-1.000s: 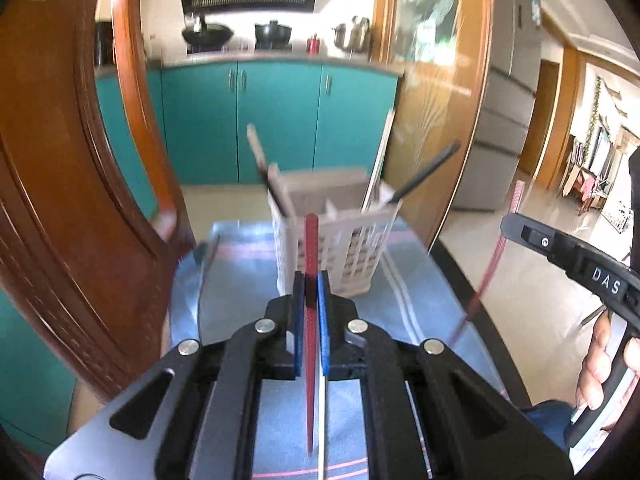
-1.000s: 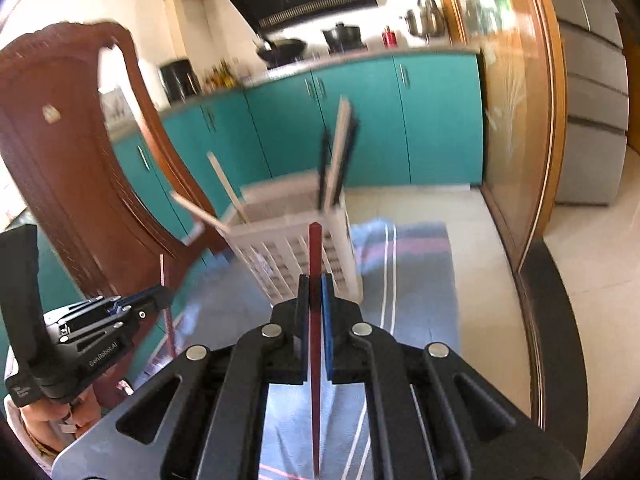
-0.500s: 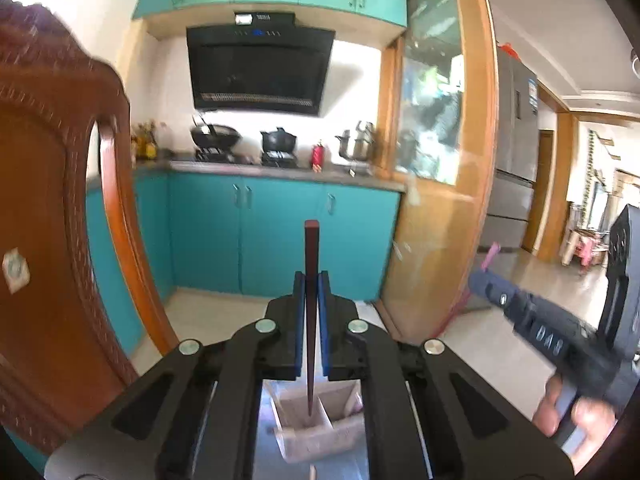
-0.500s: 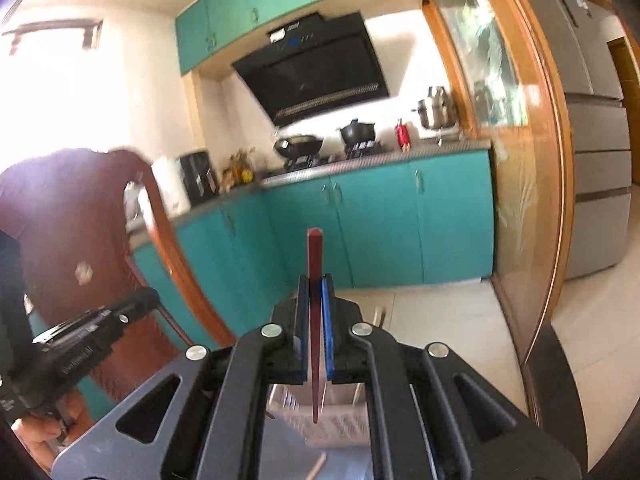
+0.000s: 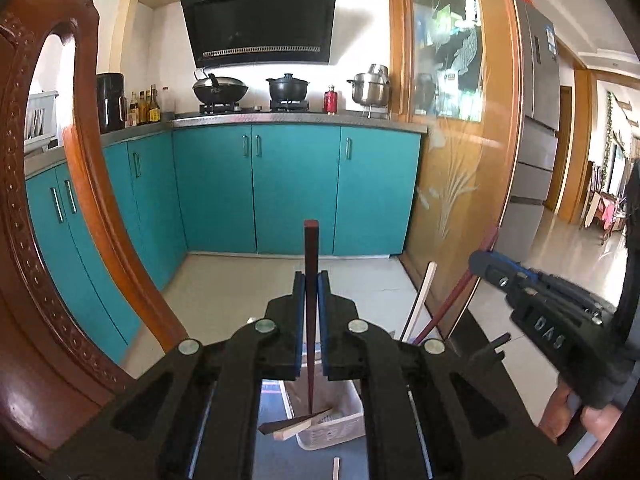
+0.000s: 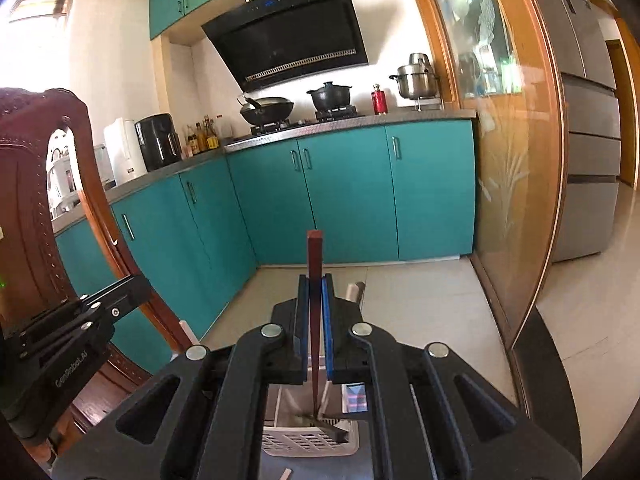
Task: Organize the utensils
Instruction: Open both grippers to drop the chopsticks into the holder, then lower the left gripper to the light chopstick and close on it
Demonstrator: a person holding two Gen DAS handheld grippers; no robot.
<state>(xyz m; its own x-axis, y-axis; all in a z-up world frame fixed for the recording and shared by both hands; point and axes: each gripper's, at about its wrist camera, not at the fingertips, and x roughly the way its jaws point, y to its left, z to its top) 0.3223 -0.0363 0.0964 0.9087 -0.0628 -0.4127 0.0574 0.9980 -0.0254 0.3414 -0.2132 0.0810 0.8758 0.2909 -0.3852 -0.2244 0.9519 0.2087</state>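
Note:
My left gripper (image 5: 311,280) is shut on a dark red chopstick (image 5: 311,248) that stands upright, its thin tip hanging just above the white perforated utensil basket (image 5: 340,428). My right gripper (image 6: 315,284) is shut on a matching dark red chopstick (image 6: 315,256), whose tip dips toward the same basket (image 6: 308,440). In the left wrist view the right gripper (image 5: 480,262) shows at the right with its chopstick (image 5: 460,296) slanting down to the basket. A white chopstick (image 5: 420,304) leans in the basket. A light stick (image 5: 296,428) lies across its rim.
A carved wooden chair back (image 5: 80,240) rises close on the left. Teal cabinets (image 5: 296,184) and a glass door with a wooden frame (image 5: 452,160) lie beyond. A loose light stick (image 5: 336,468) lies on the striped cloth (image 6: 354,398). A hand (image 5: 568,412) holds the right gripper.
Both grippers have risen and come forward over the basket, which went from ahead of the fingers to beneath them. Each stays shut on its red chopstick.

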